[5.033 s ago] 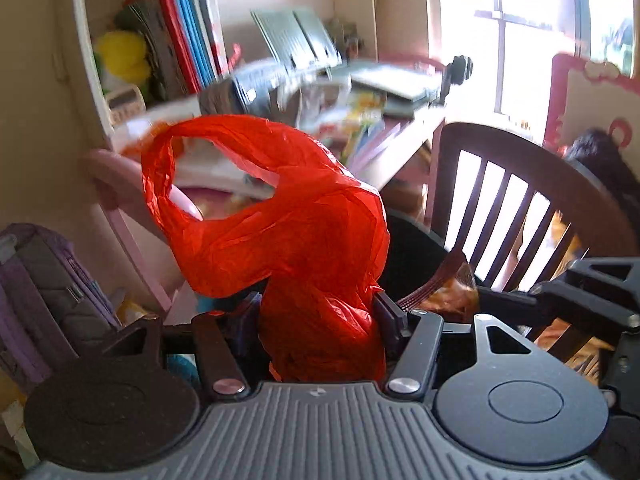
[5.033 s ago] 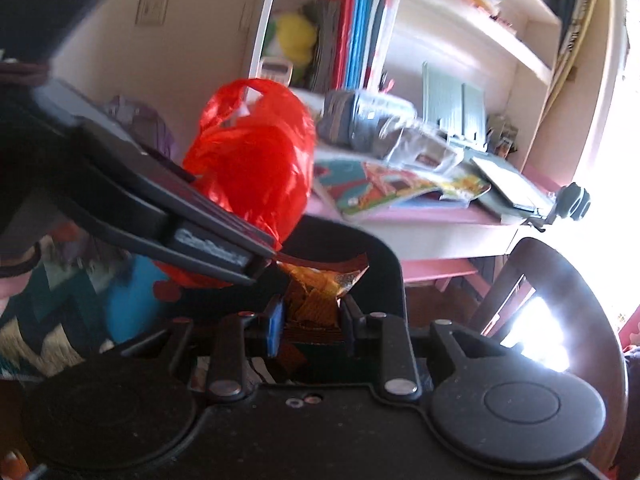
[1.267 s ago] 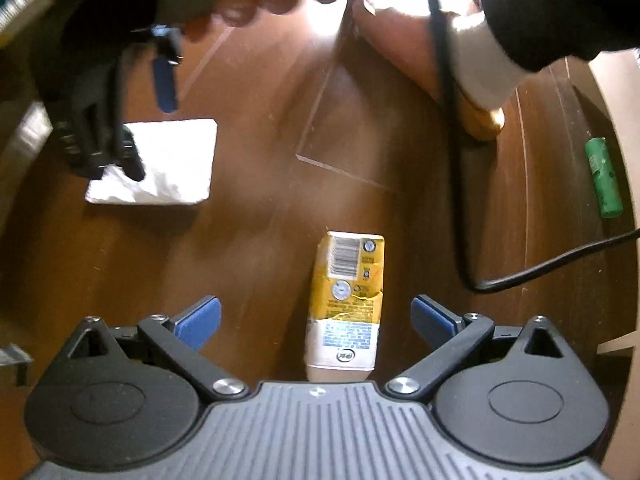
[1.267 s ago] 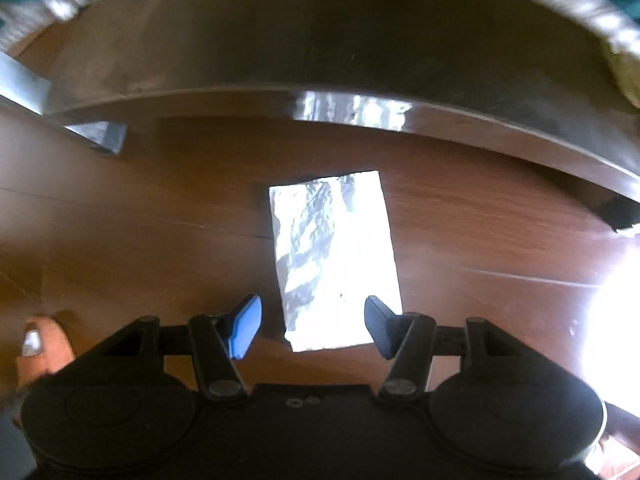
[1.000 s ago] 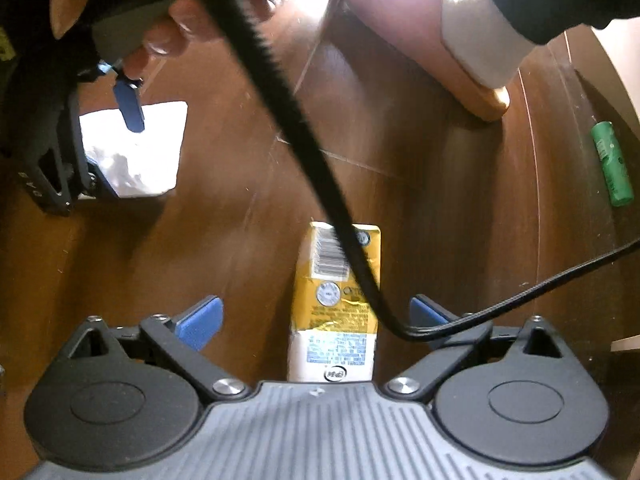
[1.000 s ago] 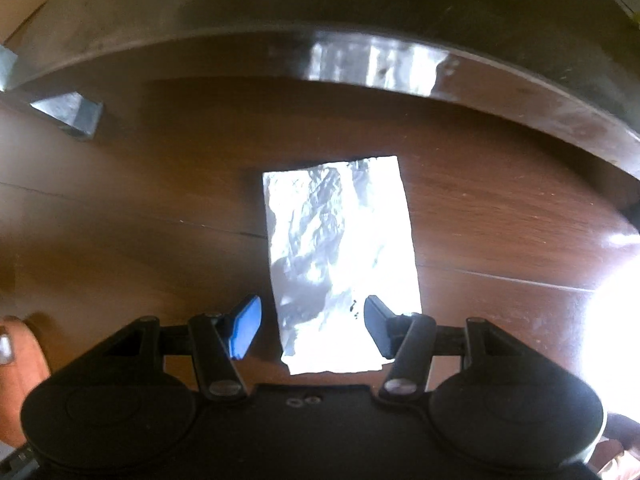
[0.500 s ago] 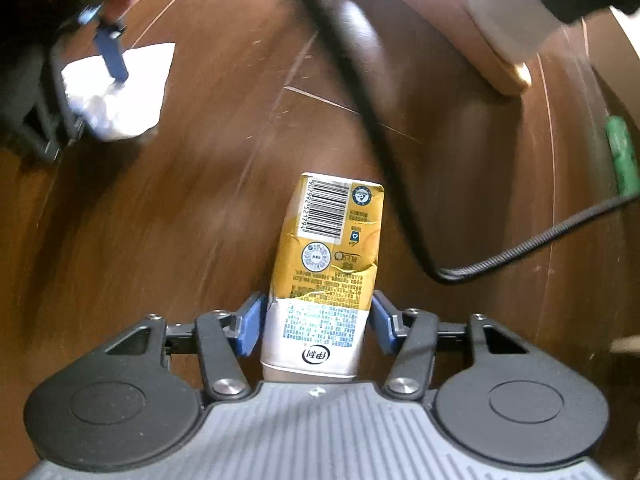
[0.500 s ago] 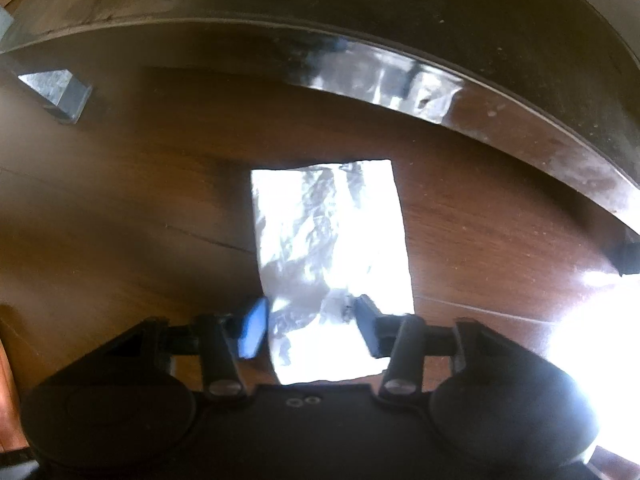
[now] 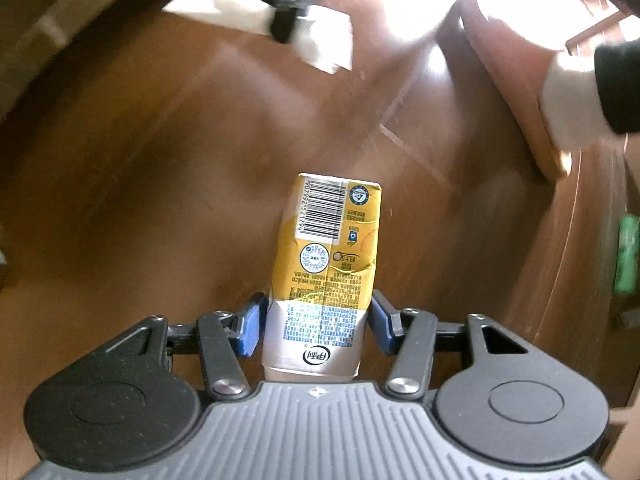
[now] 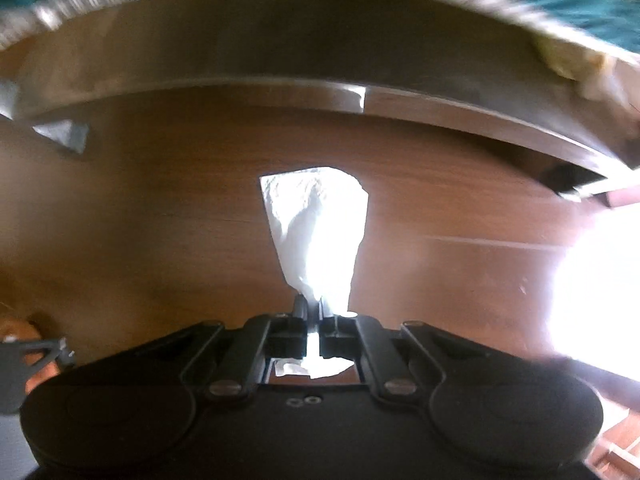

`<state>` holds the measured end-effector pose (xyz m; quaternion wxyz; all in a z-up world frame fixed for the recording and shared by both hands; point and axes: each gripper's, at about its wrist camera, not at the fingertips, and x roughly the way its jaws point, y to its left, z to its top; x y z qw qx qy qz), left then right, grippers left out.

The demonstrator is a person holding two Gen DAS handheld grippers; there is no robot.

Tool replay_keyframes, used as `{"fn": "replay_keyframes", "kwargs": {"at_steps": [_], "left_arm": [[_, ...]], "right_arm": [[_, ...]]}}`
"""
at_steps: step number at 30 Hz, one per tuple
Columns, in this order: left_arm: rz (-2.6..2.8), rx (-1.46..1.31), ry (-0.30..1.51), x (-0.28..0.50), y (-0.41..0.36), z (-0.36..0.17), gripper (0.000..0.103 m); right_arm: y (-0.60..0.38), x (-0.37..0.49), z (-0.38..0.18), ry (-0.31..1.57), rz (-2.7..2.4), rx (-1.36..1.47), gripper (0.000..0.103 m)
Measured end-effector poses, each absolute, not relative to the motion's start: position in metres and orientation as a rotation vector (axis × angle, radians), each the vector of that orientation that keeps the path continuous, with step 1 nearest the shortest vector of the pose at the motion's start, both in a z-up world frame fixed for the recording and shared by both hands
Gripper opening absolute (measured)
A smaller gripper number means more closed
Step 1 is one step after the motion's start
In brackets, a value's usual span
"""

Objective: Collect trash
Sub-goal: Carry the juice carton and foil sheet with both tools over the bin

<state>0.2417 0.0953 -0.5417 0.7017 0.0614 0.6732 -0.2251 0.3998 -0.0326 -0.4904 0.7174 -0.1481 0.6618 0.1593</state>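
Above the wood floor [image 9: 168, 200], the carton [image 9: 326, 264] is clamped in the left hand-held gripper [image 9: 316, 322] and the foil [image 10: 316, 224] pinched in the right hand-held gripper [image 10: 311, 308]. Both should be lifted level, grips kept firm, so nothing slips.

Both grippers' fingers clamped (left [image 9: 316, 322], right [image 10: 313, 312]).

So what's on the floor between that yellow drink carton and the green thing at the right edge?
Only bare wooden floor separates the yellow drink carton and the green object, per the left wrist view.
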Motion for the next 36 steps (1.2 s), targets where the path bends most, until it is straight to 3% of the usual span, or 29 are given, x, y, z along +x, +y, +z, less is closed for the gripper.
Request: {"fn": "replay_keyframes", "kwargs": {"at_steps": [7,20,36], "left_arm": [[-0.43,0.096,1.443,0.261,0.11,-0.464,0.053],[-0.243,-0.015,1.187,0.263,0.1,-0.261,0.053],[-0.124,-0.039,0.805,0.239,0.02,-0.033,0.053]], "right_arm": [[-0.053,0.377,-0.388,1.416,0.321,-0.236,0.003],[-0.098,0.331,-0.19,1.128,0.302,-0.103,0.003],[-0.191,0.234,0.006,0.733,0.294,-0.015,0.003]]}}
